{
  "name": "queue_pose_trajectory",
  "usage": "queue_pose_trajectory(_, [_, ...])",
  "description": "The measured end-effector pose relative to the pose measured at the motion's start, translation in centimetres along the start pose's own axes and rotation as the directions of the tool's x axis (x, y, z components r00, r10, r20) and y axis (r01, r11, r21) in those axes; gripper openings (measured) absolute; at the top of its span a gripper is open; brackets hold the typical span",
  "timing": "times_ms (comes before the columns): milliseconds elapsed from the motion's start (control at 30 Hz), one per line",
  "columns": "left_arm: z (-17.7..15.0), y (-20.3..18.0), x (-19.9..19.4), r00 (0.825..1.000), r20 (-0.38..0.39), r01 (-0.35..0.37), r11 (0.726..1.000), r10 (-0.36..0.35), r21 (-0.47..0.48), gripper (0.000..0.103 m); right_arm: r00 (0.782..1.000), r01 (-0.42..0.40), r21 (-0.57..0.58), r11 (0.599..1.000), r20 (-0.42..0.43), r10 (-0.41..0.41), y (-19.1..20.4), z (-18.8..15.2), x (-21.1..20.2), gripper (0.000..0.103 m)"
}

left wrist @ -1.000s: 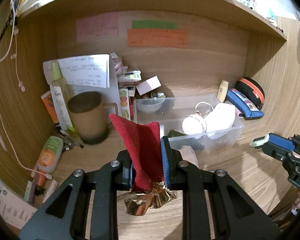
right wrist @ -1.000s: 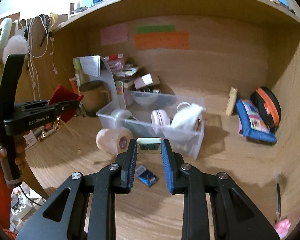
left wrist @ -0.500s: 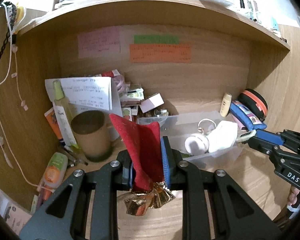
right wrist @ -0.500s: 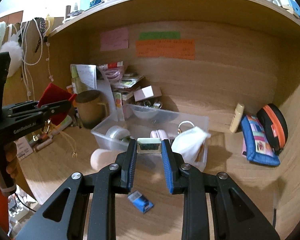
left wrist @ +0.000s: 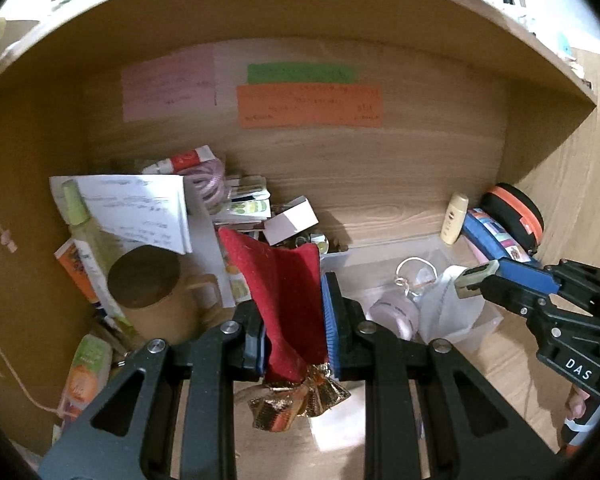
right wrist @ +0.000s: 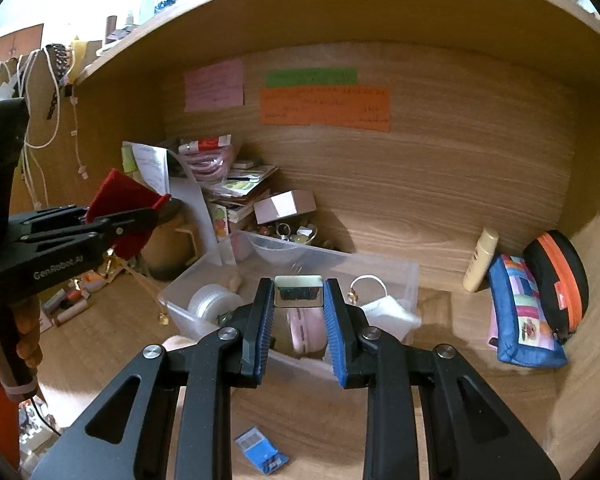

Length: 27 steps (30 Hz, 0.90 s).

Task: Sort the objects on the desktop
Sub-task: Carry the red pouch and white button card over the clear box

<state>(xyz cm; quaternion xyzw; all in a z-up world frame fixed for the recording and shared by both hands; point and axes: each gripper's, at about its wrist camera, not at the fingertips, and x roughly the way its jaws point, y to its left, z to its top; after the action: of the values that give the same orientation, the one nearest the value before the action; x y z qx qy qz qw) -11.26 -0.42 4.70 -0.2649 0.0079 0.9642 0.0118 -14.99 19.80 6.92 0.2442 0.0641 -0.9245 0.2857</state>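
My left gripper [left wrist: 294, 304] is shut on a red felt pouch [left wrist: 284, 280] with gold foil [left wrist: 296, 404] hanging below the pads; the same pouch [right wrist: 126, 204] shows at the left of the right wrist view. My right gripper [right wrist: 298, 292] is shut on a small shiny metal box [right wrist: 298, 290], held above the clear plastic bin [right wrist: 380, 266]. In the left wrist view that box [left wrist: 476, 276] sticks out of the right gripper's tips at the right. The bin holds a pink round case [right wrist: 304, 328], tape rolls [right wrist: 214, 300] and a white pouch [right wrist: 390, 312].
A brown mug [left wrist: 152, 296], papers [left wrist: 140, 208] and bottles crowd the back left corner. At the back right lie a cream bottle [right wrist: 480, 260], a blue patterned pouch [right wrist: 520, 312] and a black-orange case [right wrist: 560, 280]. A small blue packet [right wrist: 260, 452] lies on the desk in front.
Both grippers have travelled forward and a little up toward the bin, each keeping its grip. The roll on the desk in front of the bin has slipped under the right gripper.
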Motion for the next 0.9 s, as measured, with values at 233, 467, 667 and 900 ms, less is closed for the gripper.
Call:
queue_pose_trajectory(233, [0.6,0.0,3.0,0.999,-0.035,0.013,1.0,-0.013,-0.011,0.022,1.0,-0.007,-0.004,1.0,-0.021,0.007,-0.4,0.5,2.3,0.022])
queue_pose_trajectory(467, [1.1,0.3,6.1,0.997,-0.071,0.033,0.999,-0.035,-0.035,0.022,0.999,-0.011,-0.01,1.0,-0.036,0.011,-0.3,1.1,4.4,0.022])
queue_pose_trajectory(667, [1.1,0.3,8.3,0.994,-0.103,0.04,0.999,-0.043,-0.032,0.022,0.999,-0.013,-0.026,1.0,-0.046,0.011,0.1,1.7,6.0,0.022])
queue_pose_trajectory(900, [0.8,0.3,10.7,0.989,-0.14,0.048,0.998,-0.052,-0.03,0.022,0.996,-0.014,-0.054,0.998,-0.084,0.009,1.2,2.1,8.1,0.023])
